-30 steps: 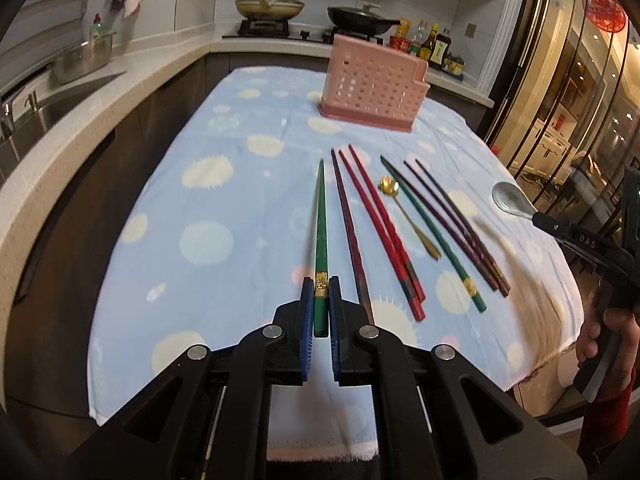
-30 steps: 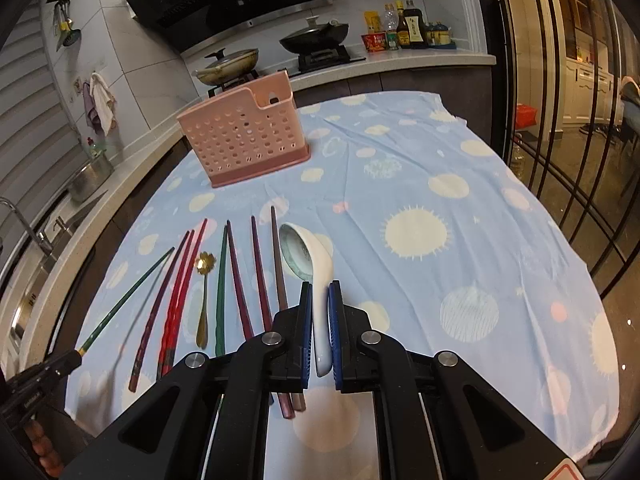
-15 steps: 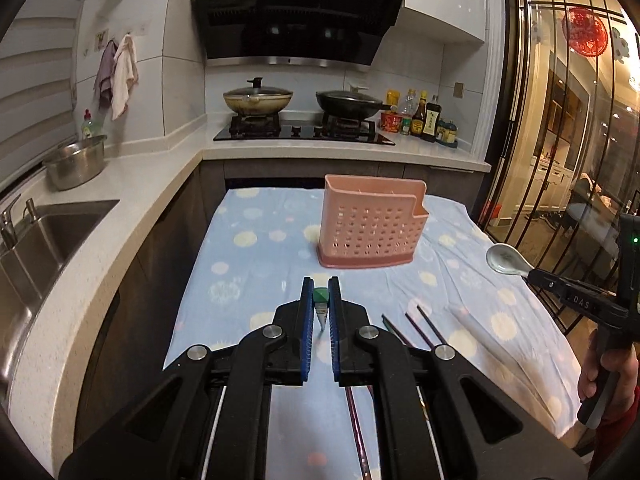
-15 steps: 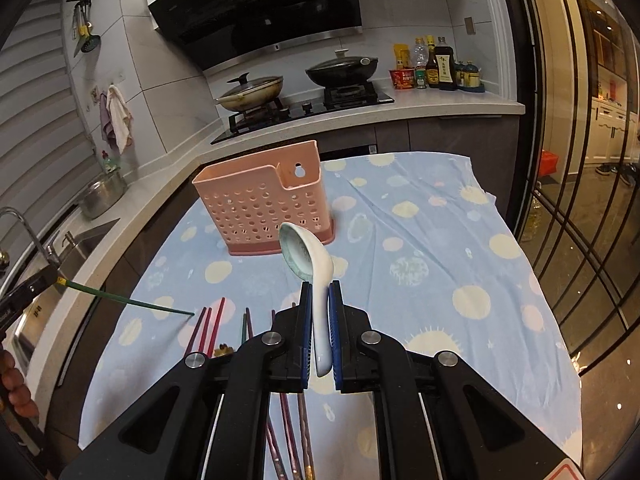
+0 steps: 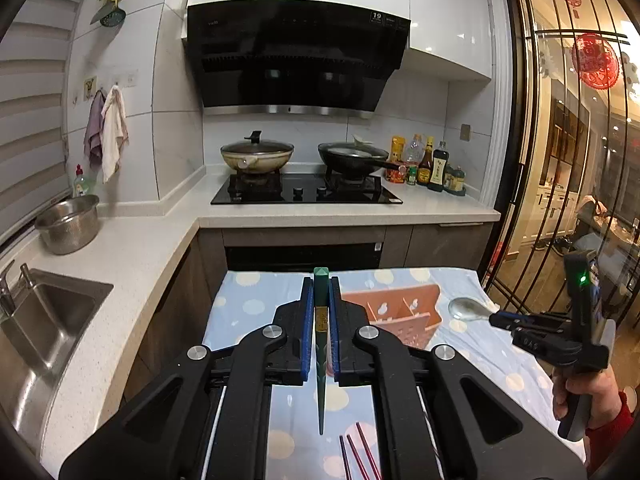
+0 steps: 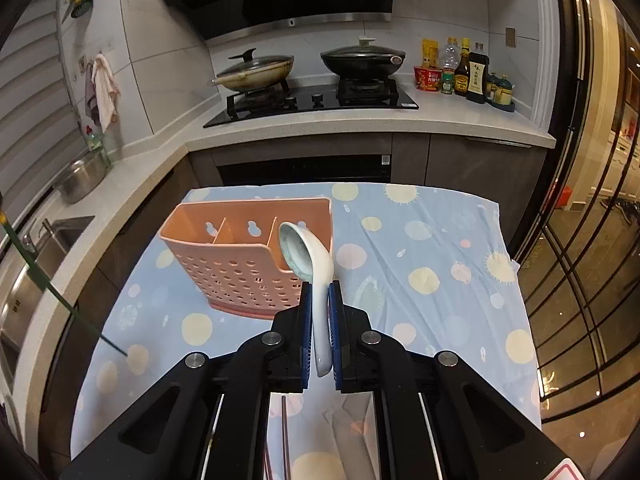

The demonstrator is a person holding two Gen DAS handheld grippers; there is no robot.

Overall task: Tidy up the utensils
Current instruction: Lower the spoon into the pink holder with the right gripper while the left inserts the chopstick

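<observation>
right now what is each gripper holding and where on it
Left gripper pinches a green chopstick near its thick end. Right gripper pinches a white spoon by its handle.

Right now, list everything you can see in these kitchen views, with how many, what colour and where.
Green chopstick: one, in left gripper.
White ceramic spoon: one, in right gripper.
Pink perforated plastic holder: one, three compartments, on tablecloth.
Red chopsticks: several, on tablecloth, near edge.
Blue spotted tablecloth: one, covering table.
Lidded pans: two, on stove.
Steel pot: one, beside sink.
Sauce bottles: several, right of stove.
Left gripper: shut.
Right gripper: shut.
</observation>
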